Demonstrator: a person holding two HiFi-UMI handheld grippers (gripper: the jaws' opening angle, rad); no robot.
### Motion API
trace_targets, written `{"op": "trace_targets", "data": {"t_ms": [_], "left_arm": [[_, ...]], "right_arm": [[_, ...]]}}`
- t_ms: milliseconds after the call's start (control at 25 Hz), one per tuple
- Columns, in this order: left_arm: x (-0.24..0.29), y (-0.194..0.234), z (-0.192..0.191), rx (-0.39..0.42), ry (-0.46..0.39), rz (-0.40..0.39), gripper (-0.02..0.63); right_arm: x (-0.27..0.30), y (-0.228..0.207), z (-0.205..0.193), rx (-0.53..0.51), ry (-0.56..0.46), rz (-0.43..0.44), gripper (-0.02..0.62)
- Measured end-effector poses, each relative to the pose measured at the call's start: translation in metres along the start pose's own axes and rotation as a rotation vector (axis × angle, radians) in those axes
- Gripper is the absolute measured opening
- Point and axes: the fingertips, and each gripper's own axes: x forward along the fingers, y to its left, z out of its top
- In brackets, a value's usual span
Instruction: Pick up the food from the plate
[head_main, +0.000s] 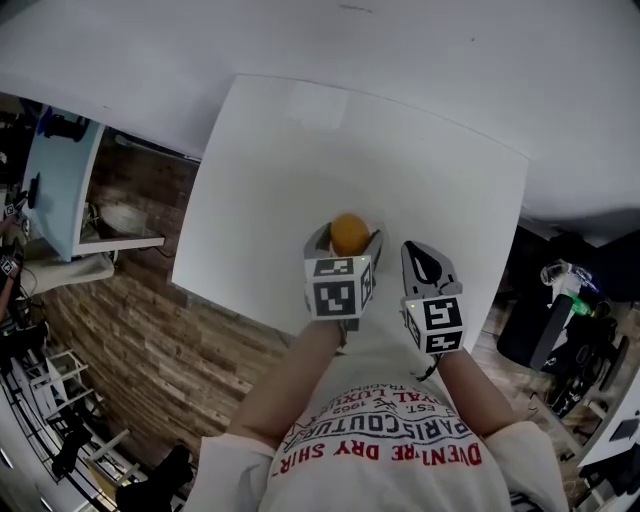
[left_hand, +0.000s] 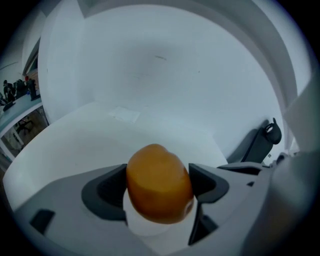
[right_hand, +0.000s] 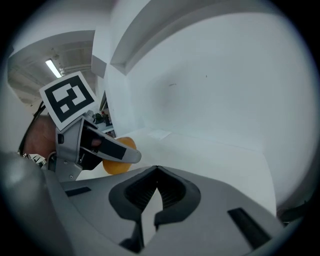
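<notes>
Left gripper (head_main: 347, 238) clamps an orange, rounded piece of food (head_main: 350, 234) over a white table (head_main: 400, 150). In the left gripper view both dark pads (left_hand: 106, 192) press the food's sides, and the food bulges up at 12 o'clock above them. In the head view the food sits at 12 o'clock from the gripper's marker cube (head_main: 336, 287). The right gripper (head_main: 422, 256) hovers just beside it at 3 o'clock, its jaws drawn together on nothing. From the right gripper view, the gripped food shows at 10 o'clock from those closed jaws, apart from them.
</notes>
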Motion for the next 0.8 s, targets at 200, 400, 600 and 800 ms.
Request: {"op": "trace_targets", "data": {"t_ms": [200, 400, 600, 800], "left_arm": [[-0.042, -0.009, 0.027, 0.122, -0.124, -0.046, 0.387], [-0.088, -0.013, 0.055, 0.221, -0.251, -0.121, 0.387], [-0.14, -0.022, 0.079, 0.36, -0.397, -0.174, 0.387], [-0.189, -0.023, 0.1, 0.391, -0.558, -0.222, 0.387]], "right_arm": [[-0.025, 0.013, 0.026, 0.025, -0.067, -0.078, 0.009], [-0.052, 0.034, 0.052, 0.03, -0.141, -0.136, 0.009], [-0.077, 0.05, 0.075, 0.024, -0.214, -0.202, 0.009], [-0.095, 0.068, 0.094, 0.027, -0.285, -0.232, 0.009]]}}
